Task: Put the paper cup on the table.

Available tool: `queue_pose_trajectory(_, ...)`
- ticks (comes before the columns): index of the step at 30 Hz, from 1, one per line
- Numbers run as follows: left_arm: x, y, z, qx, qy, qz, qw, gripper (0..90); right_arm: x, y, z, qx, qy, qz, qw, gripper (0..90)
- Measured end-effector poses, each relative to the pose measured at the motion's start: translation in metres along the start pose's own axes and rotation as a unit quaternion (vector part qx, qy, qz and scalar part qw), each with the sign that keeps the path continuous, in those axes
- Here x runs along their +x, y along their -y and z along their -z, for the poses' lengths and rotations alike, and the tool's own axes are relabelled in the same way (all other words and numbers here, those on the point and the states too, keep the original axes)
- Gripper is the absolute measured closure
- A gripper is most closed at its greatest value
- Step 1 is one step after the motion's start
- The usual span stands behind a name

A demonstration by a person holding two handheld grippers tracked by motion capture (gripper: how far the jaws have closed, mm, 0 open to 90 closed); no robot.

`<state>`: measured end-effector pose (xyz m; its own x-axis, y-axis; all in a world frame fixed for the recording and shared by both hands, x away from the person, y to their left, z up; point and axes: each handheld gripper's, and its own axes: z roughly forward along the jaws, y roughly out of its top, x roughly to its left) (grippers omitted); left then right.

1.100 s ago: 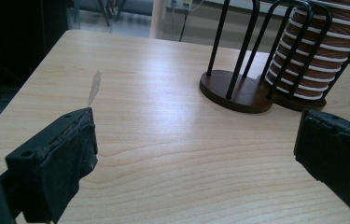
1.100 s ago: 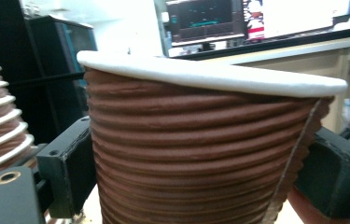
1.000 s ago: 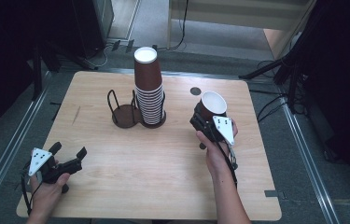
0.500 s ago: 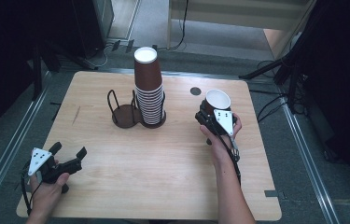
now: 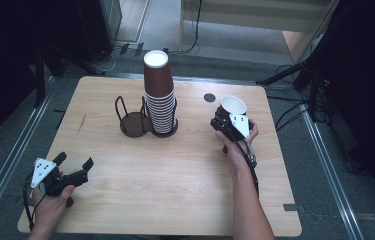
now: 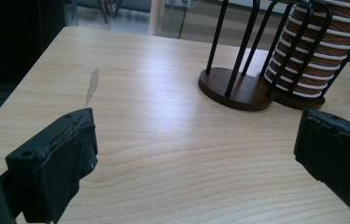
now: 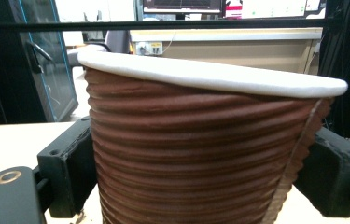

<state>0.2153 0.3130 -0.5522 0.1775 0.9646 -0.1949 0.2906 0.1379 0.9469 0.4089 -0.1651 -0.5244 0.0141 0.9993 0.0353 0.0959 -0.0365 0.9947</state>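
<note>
The table (image 5: 175,190) runs under both grippers. Ahead of the left gripper (image 6: 196,158), whose jaws stand wide apart on nothing, the stack (image 5: 159,95) sits in a wire holder (image 5: 135,120); its top is cut off in the left gripper view. The cup (image 7: 205,149), brown, ribbed, white-rimmed and upright, sits between the jaws of the right gripper (image 5: 225,119), clamped at both sides. Its base is cut off in the right gripper view.

A lab: dark stands (image 5: 320,75), floor cables (image 5: 195,47) and monitors (image 7: 182,5) ring the table (image 5: 175,170)
</note>
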Motion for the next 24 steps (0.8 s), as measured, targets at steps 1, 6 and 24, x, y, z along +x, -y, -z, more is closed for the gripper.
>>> queue_pose_trajectory(1, 0.0, 0.0, 0.0, 0.0, 0.0, 0.0, 1.0, 0.1, 0.0, 0.001, -0.001, 0.002, 0.0, 0.003, 1.0, 11.8)
queue_pose_trajectory(6, 0.0, 0.0, 0.0, 0.0, 0.0, 0.0, 1.0, 0.1, -0.001, 0.004, -0.008, 0.008, 0.01, 0.012, 0.9998, 11.5)
queue_pose_trajectory(24, 0.0, 0.0, 0.0, 0.005, 0.002, -0.005, 1.0, 0.1, -0.003, 0.014, -0.016, 0.04, 0.016, 0.037, 0.9984, 11.2)
